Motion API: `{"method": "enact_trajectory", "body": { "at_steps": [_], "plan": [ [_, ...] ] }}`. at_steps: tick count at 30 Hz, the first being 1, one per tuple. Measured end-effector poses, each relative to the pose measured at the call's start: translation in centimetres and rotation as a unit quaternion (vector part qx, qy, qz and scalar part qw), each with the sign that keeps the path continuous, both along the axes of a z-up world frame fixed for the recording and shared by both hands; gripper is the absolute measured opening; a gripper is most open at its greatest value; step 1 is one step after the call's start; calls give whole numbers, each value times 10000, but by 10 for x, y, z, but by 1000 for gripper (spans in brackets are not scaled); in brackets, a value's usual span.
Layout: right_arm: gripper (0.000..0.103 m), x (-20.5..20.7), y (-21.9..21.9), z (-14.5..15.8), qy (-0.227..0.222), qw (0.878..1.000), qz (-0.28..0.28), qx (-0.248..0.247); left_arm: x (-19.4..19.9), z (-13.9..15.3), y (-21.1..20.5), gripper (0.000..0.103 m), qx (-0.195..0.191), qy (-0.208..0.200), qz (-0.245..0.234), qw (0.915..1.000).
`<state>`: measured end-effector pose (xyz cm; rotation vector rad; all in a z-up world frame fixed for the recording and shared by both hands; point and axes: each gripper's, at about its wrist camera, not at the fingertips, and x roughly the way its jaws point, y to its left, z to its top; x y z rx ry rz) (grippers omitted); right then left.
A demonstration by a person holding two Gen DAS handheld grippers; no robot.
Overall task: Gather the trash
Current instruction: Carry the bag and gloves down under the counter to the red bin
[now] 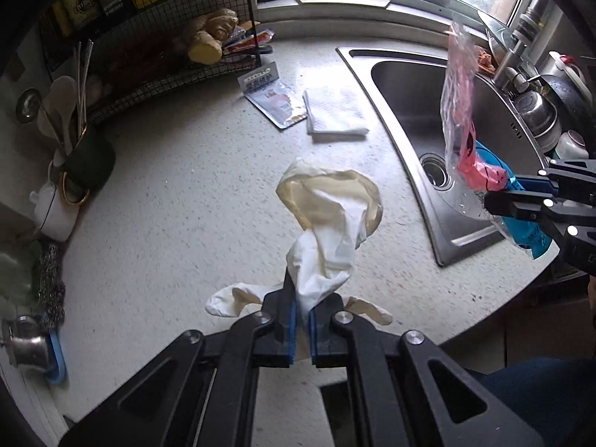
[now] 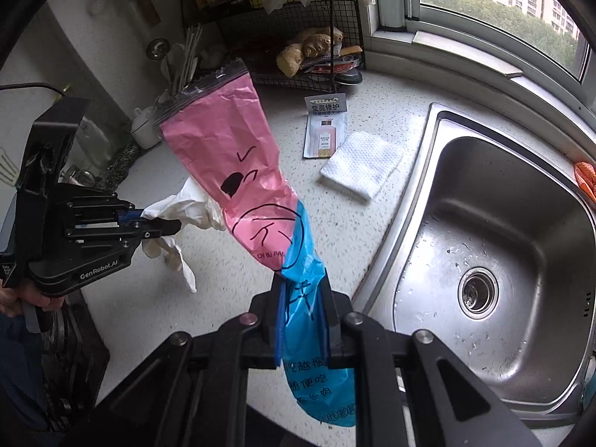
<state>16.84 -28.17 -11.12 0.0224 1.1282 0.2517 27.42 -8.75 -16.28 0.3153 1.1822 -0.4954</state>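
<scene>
**Both tools loaded, two scraps still on the desk**

The left tool is clenched on a limp white glove — pinched low, near the finger end, so the cuff balloons out past the tips and a couple of fingers flop to either side. It hangs clear of the desk, to the left of the sink. Its long axis runs straight out along the tool's line, cuff leading.

Over at the sink's near-left corner the right tool is clamped on a pink-and-blue wrapper — gripped across the blue half, with the pink half and its serrated torn edge standing up and away toward the wire rack, a blue tail hanging back behind the pads. A mid-length pinch, I'd say, keeps that long strip from folding over.

Both pieces look lifted for carrying off; no bin is in sight from here.

Left of the sink, lying flat on the desk: a small sachet and, just beside it nearer the basin, a folded white towel. By my reckoning those are next.
</scene>
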Motion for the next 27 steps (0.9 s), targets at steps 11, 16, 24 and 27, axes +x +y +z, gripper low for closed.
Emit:
{"method": "enact_trajectory", "body": {
  "at_steps": [11,16,24,27],
  "plan": [
    [13,-140,-42,21,-283,9983,456,219,-181,35,-31,4,89,-197,680,9974],
    [13,-189,-52,22,-232,9976,634,182,-229,40,-42,4,81,-167,848,9962],
    [13,-231,-50,7,63,9972,724,174,-268,20,-48,4,72,149,973,9951],
    [13,-235,-48,-6,199,9974,672,139,-272,1,-48,4,67,289,999,9946]
  ]
}}
